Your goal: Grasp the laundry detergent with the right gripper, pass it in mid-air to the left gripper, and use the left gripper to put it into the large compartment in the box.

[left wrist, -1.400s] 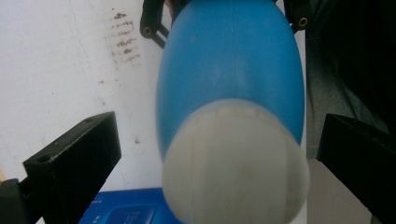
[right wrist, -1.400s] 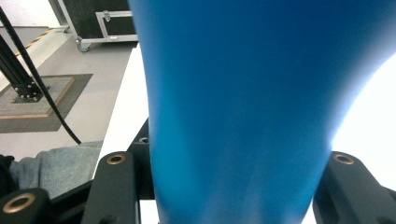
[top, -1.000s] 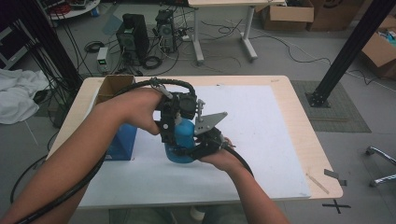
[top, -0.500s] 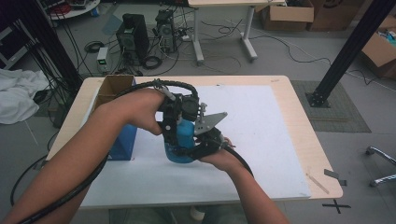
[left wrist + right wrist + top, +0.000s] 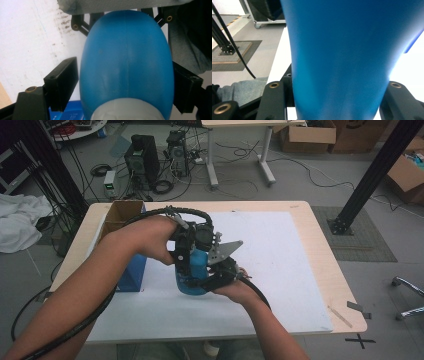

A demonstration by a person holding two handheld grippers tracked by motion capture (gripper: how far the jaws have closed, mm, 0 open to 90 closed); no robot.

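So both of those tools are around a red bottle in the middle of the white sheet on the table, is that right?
Not quite: the bottle is blue, not red, as the high view shows. The rest holds: the left tool and the right tool both have it between their jaws, over the white sheet on the table.

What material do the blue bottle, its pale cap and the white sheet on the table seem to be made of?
Blue bottle: probably plastic, smooth and slightly glossy, with a faint moulding seam down its middle.
Pale cap: likely plastic too, matte grey-white; its ridges are blurred.
White sheet: perhaps paper or thin board, matte and flat, with dark smudges visible in the left gripper view.
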